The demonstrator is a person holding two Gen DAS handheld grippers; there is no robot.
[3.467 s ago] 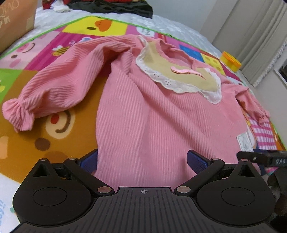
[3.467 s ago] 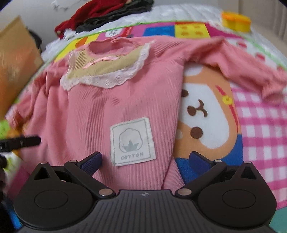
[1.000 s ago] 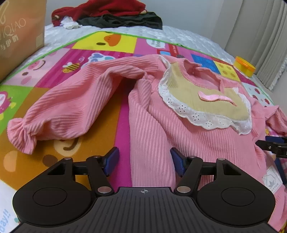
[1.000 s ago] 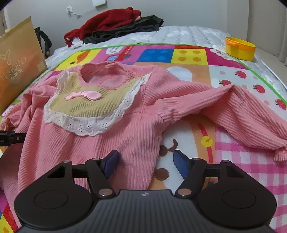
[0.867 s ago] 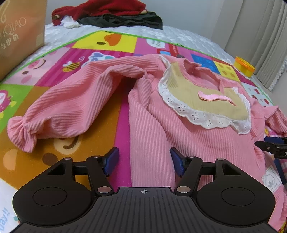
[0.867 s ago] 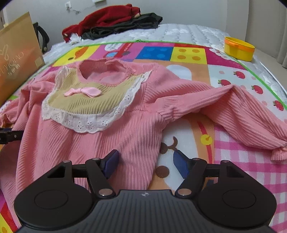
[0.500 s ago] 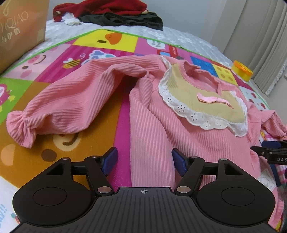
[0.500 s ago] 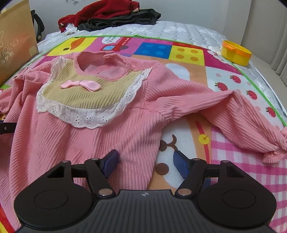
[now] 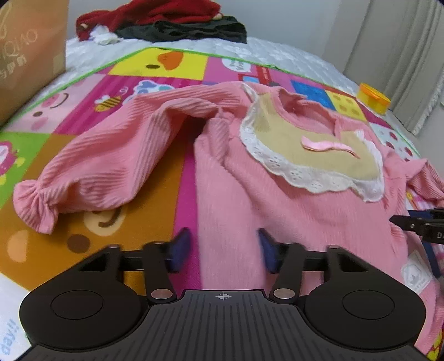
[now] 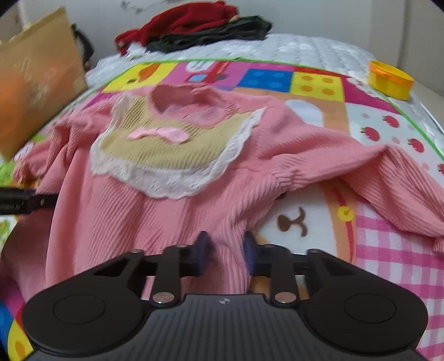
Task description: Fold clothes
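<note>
A pink ribbed child's dress [image 9: 277,200] with a beige lace-edged bib and a pink bow lies face up on a colourful play mat [image 9: 83,244]. My left gripper [image 9: 223,250] straddles the dress's left side edge near the hem. Its jaws are closing with cloth between them, and the left pad [image 9: 180,247] sits just off the cloth. Over the dress's [image 10: 155,211] right side edge, my right gripper [image 10: 226,251] is closing, its pads pinching a raised ridge of cloth. Both sleeves [image 9: 97,172] [image 10: 388,180] lie spread outward.
A brown cardboard box [image 9: 25,55] stands at the far left. Red and dark clothes [image 9: 166,22] are heaped at the back of the bed. A yellow tub [image 10: 390,80] sits at the mat's far right corner, near a curtain [image 9: 402,55].
Both grippers' jaws have narrowed sharply from wide apart. The right one now gathers the dress's side edge into a ridge. Neither hand has shifted much.
</note>
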